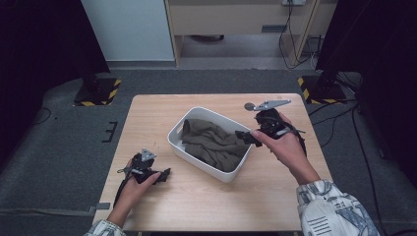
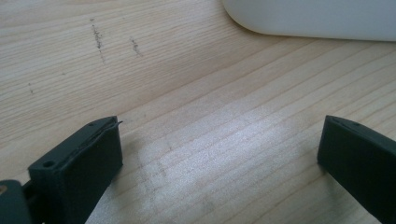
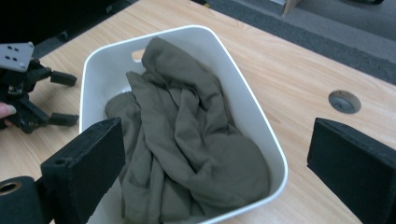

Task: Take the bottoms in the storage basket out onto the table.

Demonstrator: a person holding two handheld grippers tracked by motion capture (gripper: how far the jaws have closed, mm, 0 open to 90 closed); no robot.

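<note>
The right gripper (image 1: 244, 136) hung tilted over the near rim of the white tub (image 1: 178, 146), jaws spread wide and holding nothing. Below and ahead of it, the olive cloth (image 3: 187, 135) lay bunched inside the tub. The left gripper (image 1: 165, 174) rested low on the table (image 1: 216, 206), jaws also spread, the tub wall just ahead.

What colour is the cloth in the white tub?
The cloth is plain olive green, no pattern. The right gripper view shows it best.
</note>
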